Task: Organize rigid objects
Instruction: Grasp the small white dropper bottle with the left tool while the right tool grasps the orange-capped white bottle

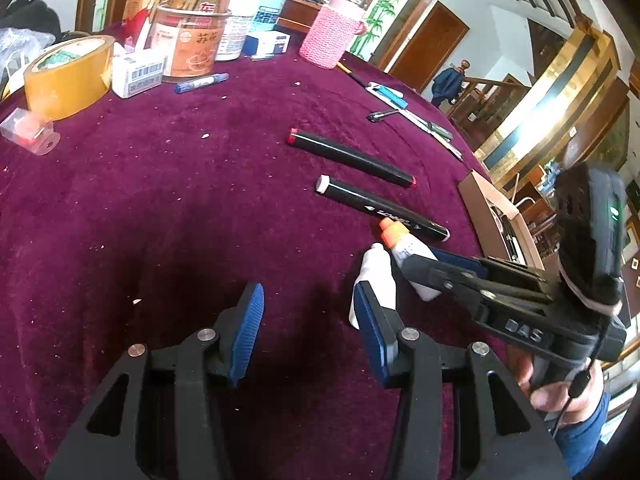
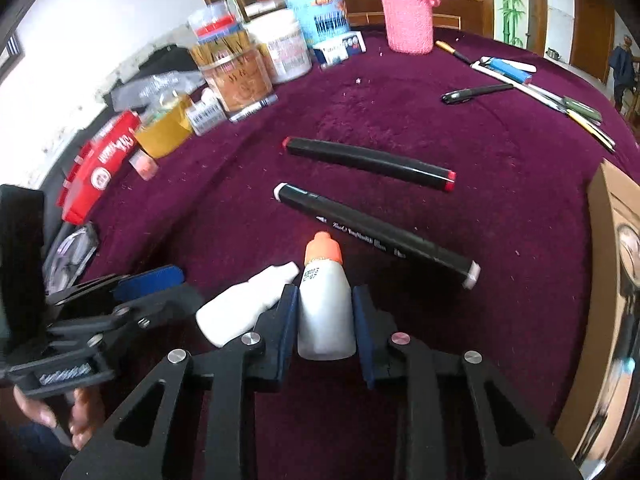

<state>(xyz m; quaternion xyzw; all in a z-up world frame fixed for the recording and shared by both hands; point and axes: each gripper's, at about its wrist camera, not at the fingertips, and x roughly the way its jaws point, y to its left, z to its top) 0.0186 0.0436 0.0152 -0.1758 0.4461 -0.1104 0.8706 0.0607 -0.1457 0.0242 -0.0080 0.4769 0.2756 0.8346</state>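
Observation:
My right gripper (image 2: 325,308) is shut on a small white bottle with an orange cap (image 2: 325,300), low over the purple cloth; it also shows in the left wrist view (image 1: 404,246). A second small white bottle (image 2: 244,304) lies just left of it, seen beside my left gripper's right finger (image 1: 376,276). My left gripper (image 1: 308,308) is open and empty. Two black markers lie beyond: one with white ends (image 2: 372,232) (image 1: 380,206) and one with red ends (image 2: 368,162) (image 1: 352,158).
Jars and boxes (image 2: 240,76), a tape roll (image 1: 68,74), a red box (image 2: 100,164) and a pink knitted bottle (image 2: 406,12) crowd the table's back. Pens and a lighter (image 2: 520,80) lie at the right. A cardboard box (image 2: 612,280) stands at the right edge.

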